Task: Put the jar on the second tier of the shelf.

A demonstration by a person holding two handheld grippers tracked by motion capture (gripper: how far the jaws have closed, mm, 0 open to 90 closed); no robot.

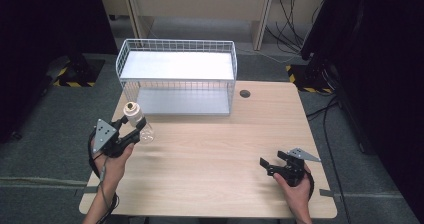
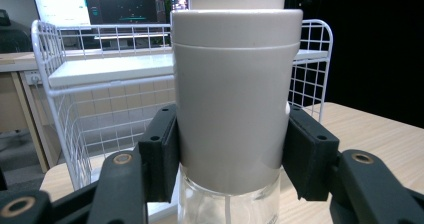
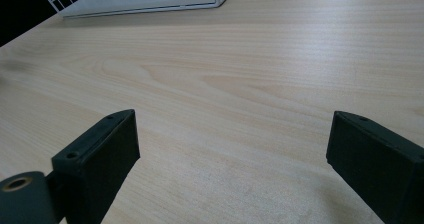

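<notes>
— White cap, glass bottom: who has the bottle [image 1: 137,121]?

— The left gripper [image 1: 131,132] does. Its 2 jaws squeeze the cap, and it holds the bottle upright near the table's [image 1: 225,149] left edge, just in front of the wire rack [image 1: 176,59].

— And the right gripper [image 1: 269,167]?

— Wide apart, holding nothing, low over bare wood.

— Is the job done?

— I think not. The bottle is picked up, but the rack's 2 shelves look bare.

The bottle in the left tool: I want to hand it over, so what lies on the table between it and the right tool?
Bare wood. In the high view nothing sits on the table between the bottle and the right tool.
</notes>
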